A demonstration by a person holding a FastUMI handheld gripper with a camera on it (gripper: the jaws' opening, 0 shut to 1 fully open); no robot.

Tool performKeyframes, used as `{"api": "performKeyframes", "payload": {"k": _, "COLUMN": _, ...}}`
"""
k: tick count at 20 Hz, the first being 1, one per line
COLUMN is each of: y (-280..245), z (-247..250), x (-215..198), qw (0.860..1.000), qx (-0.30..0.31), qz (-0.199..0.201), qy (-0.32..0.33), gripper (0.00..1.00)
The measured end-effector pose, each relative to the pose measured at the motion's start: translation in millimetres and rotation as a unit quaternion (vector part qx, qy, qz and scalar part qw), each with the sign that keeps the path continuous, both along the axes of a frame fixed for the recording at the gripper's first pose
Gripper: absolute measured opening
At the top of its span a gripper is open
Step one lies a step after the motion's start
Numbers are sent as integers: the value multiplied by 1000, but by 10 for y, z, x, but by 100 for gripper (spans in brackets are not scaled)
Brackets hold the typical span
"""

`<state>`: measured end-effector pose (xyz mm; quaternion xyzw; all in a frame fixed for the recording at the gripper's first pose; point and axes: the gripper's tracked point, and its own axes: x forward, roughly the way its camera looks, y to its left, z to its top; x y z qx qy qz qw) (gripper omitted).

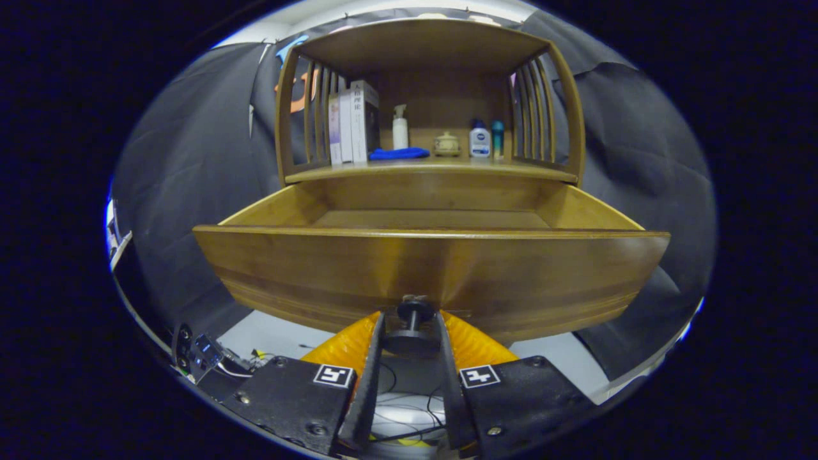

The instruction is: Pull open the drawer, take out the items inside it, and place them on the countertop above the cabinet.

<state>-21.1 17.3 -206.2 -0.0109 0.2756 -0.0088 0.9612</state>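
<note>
**Drawer pulled out, knob between the fingers**

The wooden drawer [429,268] stands pulled well out from the cabinet [428,172], its broad front panel close ahead of the gripper [411,319]. What shows of the drawer's floor is bare; the part just behind the front panel is hidden. A dark round knob [412,332] hangs at the lower middle of the front panel, and the gripper's two fingers sit on either side of it, closed in tight against its sides, so the tongs grip the knob.

Above the drawer, on the countertop [434,167] under the slatted shelf frame, stand several things: a few upright books [351,124] at one side, a white pump bottle [400,128] beside them, a folded blue cloth [399,153] lying flat, a small lidded jar [446,144], a white bottle with a blue cap [479,139], and a slim teal bottle [497,137] just beside it.
</note>
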Motion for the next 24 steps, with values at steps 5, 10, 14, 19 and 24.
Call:
{"api": "performKeyframes", "payload": {"k": 5, "y": 256, "z": 607, "x": -196, "qw": 998, "qx": 32, "qz": 57, "qy": -1, "gripper": 86}}
{"api": "performKeyframes", "payload": {"k": 10, "y": 464, "z": 1121, "x": -21, "qw": 994, "qx": 18, "qz": 110, "qy": -3, "gripper": 96}}
{"api": "performKeyframes", "payload": {"k": 14, "y": 382, "z": 1178, "x": 377, "qw": 995, "qx": 19, "qz": 87, "qy": 36, "gripper": 96}}
{"api": "performKeyframes", "payload": {"k": 19, "y": 210, "z": 768, "x": 876, "qw": 986, "qx": 25, "qz": 57, "qy": 156, "gripper": 94}}
{"api": "performKeyframes", "payload": {"k": 24, "y": -17, "z": 347, "x": 1060, "qw": 960, "qx": -5, "qz": 4, "qy": 281, "gripper": 92}}
